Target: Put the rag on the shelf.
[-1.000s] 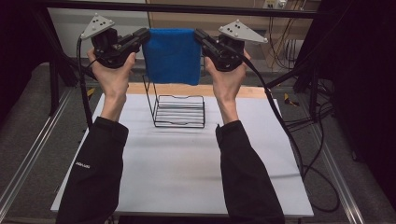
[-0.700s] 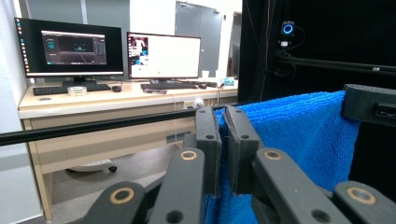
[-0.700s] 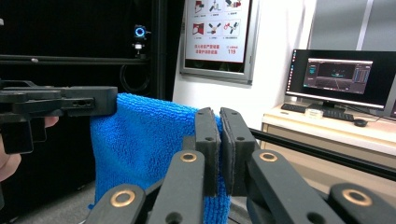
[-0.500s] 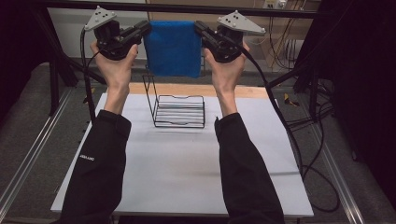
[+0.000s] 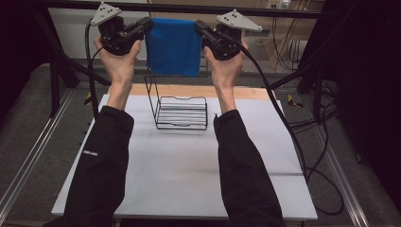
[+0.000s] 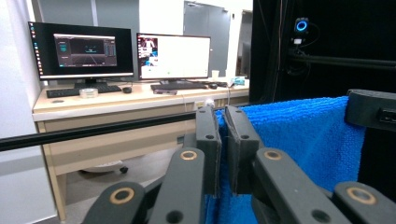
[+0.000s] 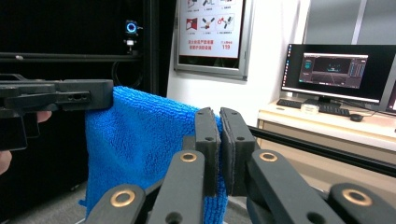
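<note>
A blue cloth (image 5: 173, 47) hangs stretched between my two grippers, high above the far side of the table. My left gripper (image 5: 150, 22) is shut on its upper left corner, and the right gripper (image 5: 197, 24) is shut on its upper right corner. In the left gripper view the jaws pinch the blue cloth (image 6: 299, 140) edge, with the other gripper's jaw at the right. In the right gripper view the blue cloth (image 7: 140, 144) hangs left of my closed jaws. A black wire rack (image 5: 178, 108) stands on the table below the cloth.
The white table top (image 5: 189, 170) has a wooden strip (image 5: 246, 92) along its far edge. A black frame bar (image 5: 283, 12) runs across behind the grippers. Cables (image 5: 283, 123) trail off the right side. Desks with monitors (image 6: 121, 51) stand beyond.
Both grippers have lifted the cloth a little higher and farther from me, keeping it spread. The rack has not moved.
</note>
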Action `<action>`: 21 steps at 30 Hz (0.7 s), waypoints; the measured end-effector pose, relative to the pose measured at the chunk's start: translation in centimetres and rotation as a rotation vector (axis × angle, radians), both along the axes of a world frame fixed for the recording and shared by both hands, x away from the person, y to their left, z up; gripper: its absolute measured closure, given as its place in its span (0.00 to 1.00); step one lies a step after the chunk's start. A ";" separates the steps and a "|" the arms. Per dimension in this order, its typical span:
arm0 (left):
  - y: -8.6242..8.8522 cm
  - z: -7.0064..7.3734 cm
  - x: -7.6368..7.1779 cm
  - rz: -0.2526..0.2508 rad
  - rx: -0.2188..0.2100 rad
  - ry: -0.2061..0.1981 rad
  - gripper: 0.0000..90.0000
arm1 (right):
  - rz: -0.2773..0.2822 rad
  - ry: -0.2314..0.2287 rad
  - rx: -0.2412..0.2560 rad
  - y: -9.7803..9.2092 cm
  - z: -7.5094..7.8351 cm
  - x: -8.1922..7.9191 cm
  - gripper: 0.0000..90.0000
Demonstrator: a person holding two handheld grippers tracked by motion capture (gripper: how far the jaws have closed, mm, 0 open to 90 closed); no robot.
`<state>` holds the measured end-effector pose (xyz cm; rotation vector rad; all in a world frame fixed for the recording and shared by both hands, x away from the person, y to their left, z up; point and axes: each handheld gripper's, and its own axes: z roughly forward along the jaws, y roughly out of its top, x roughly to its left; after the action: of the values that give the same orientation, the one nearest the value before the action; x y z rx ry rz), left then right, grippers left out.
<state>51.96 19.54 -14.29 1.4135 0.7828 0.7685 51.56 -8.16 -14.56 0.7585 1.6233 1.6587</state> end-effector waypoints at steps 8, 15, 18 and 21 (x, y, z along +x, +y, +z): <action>0.1 -0.7 0.8 -0.012 -0.018 0.010 0.94 | -0.011 0.012 -0.012 0.1 -0.3 0.9 0.96; -0.1 -1.3 1.2 -0.009 0.000 0.014 0.94 | -0.015 0.020 -0.031 0.0 -0.6 1.5 0.96; 0.0 -2.0 1.3 -0.015 0.003 0.021 0.94 | -0.013 0.028 -0.044 0.0 -1.0 1.6 0.96; 0.0 -2.6 1.3 -0.023 0.011 0.028 0.94 | -0.006 0.036 -0.044 -0.1 -1.6 1.5 0.96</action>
<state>53.25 19.59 -16.91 1.4432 0.7838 0.7381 53.07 -8.24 -16.14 0.7752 1.6748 1.6085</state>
